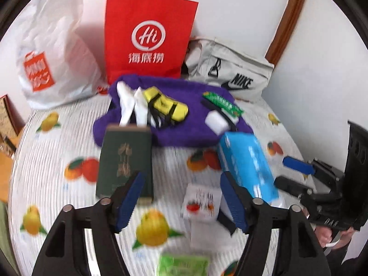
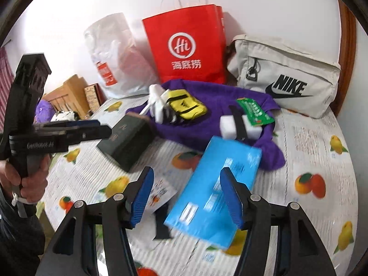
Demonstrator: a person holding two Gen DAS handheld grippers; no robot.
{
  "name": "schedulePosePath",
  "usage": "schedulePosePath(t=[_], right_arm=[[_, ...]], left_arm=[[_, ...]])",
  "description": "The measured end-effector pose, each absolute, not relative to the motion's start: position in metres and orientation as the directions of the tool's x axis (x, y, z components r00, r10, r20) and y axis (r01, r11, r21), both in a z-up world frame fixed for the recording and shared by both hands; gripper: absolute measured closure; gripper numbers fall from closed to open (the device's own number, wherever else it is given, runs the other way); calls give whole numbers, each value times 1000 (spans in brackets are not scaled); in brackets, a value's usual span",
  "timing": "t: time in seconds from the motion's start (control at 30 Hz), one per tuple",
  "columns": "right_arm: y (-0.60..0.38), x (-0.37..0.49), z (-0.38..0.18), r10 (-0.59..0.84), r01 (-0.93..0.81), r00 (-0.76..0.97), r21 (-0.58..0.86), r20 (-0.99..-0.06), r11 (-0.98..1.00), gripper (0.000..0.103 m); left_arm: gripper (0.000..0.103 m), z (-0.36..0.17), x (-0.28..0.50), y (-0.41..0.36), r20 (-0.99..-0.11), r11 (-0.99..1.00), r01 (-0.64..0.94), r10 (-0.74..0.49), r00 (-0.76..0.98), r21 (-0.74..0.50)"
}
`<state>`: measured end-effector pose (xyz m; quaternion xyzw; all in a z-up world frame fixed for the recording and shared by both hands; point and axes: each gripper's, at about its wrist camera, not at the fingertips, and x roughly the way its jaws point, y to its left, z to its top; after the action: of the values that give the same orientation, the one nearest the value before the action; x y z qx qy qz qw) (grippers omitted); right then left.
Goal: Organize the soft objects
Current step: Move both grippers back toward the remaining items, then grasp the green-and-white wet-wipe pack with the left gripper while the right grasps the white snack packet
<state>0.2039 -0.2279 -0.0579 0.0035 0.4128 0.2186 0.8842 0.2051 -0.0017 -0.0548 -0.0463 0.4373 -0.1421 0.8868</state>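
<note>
A purple towel (image 1: 181,126) (image 2: 207,124) lies on the fruit-print bed cover, with white socks (image 1: 131,105) (image 2: 158,101), a yellow pouch (image 1: 165,105) (image 2: 186,105), a white sponge (image 1: 217,120) (image 2: 230,124) and a green packet (image 1: 222,102) (image 2: 255,110) on it. A blue tissue pack (image 1: 246,168) (image 2: 214,191) lies in front. My left gripper (image 1: 181,197) is open and empty above the cover. My right gripper (image 2: 186,197) is open, with the blue pack between its fingers' line of sight; it also shows at the right of the left wrist view (image 1: 296,172).
A dark green box (image 1: 125,161) (image 2: 128,138), a small white packet (image 1: 202,201) (image 2: 161,193) and a green packet (image 1: 184,264) lie on the cover. A red paper bag (image 1: 147,39) (image 2: 186,46), a white plastic bag (image 1: 50,53) (image 2: 112,57) and a Nike bag (image 1: 230,71) (image 2: 285,76) stand by the wall.
</note>
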Motion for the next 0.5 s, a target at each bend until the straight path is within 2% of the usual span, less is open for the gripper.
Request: schedulePosePath(t=[0.2, 0.33, 0.5], right_arm=[[-229, 173, -65, 390, -379, 553, 194, -737, 905, 43], [-231, 154, -69, 374, -373, 549, 181, -748, 910, 43], [-232, 136, -80, 350, -349, 540, 174, -766, 921, 43]], left_arm=[[19, -85, 159, 0, -791, 952, 204, -302, 532, -226], [19, -112, 137, -6, -822, 960, 229, -258, 508, -160], [19, -139, 126, -14, -839, 947, 265, -289, 461, -181]])
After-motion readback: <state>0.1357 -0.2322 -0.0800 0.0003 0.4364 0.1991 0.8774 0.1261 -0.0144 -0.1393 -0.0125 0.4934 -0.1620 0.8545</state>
